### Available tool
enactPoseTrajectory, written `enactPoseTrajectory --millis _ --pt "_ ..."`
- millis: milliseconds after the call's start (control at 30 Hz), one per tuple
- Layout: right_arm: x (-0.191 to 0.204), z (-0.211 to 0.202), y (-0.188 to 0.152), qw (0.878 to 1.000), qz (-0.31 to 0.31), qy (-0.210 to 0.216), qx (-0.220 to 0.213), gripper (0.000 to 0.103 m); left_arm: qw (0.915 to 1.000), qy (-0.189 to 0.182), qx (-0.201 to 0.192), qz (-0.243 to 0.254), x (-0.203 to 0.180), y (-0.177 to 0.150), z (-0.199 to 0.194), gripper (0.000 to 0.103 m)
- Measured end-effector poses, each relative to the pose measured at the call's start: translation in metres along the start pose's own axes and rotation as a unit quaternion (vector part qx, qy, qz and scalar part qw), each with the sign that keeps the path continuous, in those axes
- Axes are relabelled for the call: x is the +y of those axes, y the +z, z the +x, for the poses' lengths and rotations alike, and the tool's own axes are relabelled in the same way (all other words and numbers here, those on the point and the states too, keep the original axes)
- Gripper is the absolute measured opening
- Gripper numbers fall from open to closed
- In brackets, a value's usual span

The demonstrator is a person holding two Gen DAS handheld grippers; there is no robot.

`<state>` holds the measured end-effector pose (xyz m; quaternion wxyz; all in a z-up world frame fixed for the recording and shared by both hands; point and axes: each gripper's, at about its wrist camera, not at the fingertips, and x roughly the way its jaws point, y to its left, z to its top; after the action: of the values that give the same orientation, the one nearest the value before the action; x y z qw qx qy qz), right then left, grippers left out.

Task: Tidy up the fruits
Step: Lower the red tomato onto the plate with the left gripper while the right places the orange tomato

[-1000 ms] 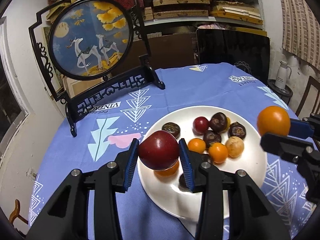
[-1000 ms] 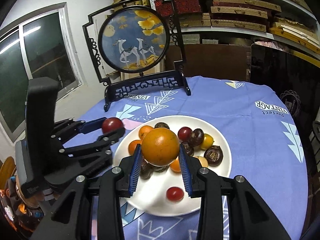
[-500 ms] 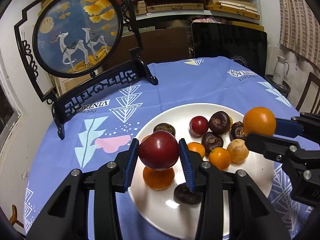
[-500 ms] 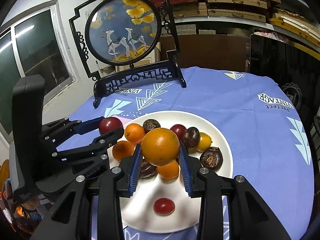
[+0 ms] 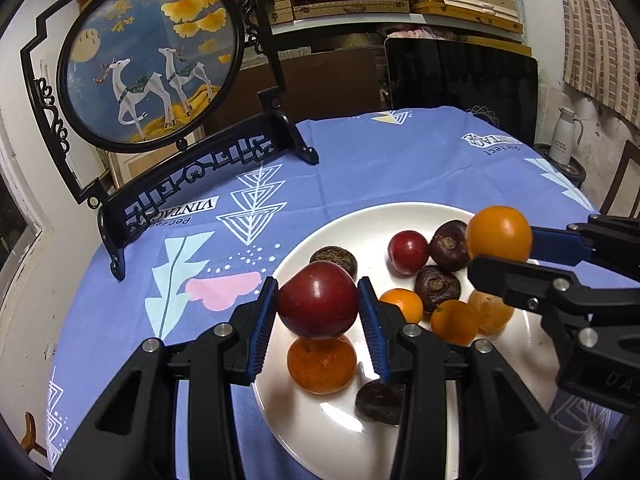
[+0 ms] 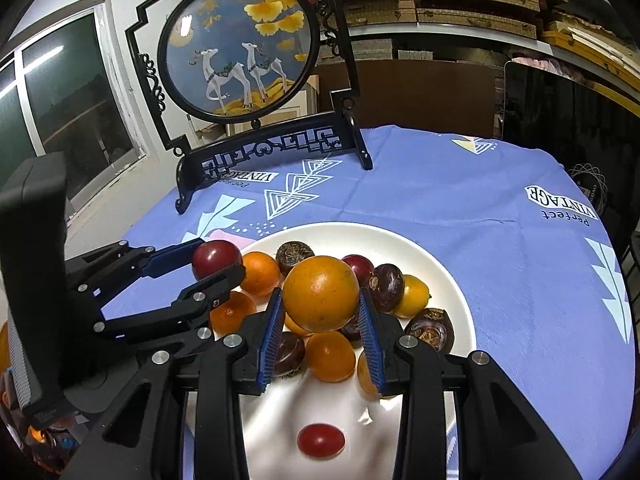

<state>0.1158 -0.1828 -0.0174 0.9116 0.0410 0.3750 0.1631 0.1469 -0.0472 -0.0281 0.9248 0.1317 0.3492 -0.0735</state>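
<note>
- My left tool (image 5: pixel 318 306) is clamped on a dark red plum (image 5: pixel 318 300), blue pads pressed to its two sides, holding it in the air above the near left part of the white plate (image 5: pixel 360 216).
- My right tool (image 6: pixel 320 306) grips a large orange (image 6: pixel 320 293) the same way, raised over the heap of fruit in the middle of the plate.
- The plate sits toward the near edge of the worktop (image 6: pixel 440 184), on a blue printed cloth; a framed deer screen (image 6: pixel 240 46) stands at the far left edge.
- I judge the plum smooth, glossy and likely slippery, with skin that bruises under a hard pinch; it is taken across its widest part, which looks the safest hold.
- The orange looks firmer and heavier, its dimpled peel offering better purchase; it too is held across the middle.
- Both fruits are round and would probably roll once set down, so a gap between neighbours seems the better landing spot.
- Hard to make out: my tools' arms cover the plate's near rim, and the held fruits hide what lies directly beneath them.
- The dark wrinkled fruits (image 5: pixel 437 286) on the plate I cannot identify with certainty.
- A small red fruit (image 6: pixel 321 440) lies alone near the plate's front rim.
- No person's hands show in either view.
</note>
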Motion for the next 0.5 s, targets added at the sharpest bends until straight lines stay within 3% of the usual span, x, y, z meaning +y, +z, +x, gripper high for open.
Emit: enactPoseTrajectory --millis 500 --pt "-0.0003 0.0091 0.0057 1.0 -0.003 -0.013 0.007 0.04 0.9999 0.006 0.005 0.008 -0.0033 0.0006 0.0064 0.041"
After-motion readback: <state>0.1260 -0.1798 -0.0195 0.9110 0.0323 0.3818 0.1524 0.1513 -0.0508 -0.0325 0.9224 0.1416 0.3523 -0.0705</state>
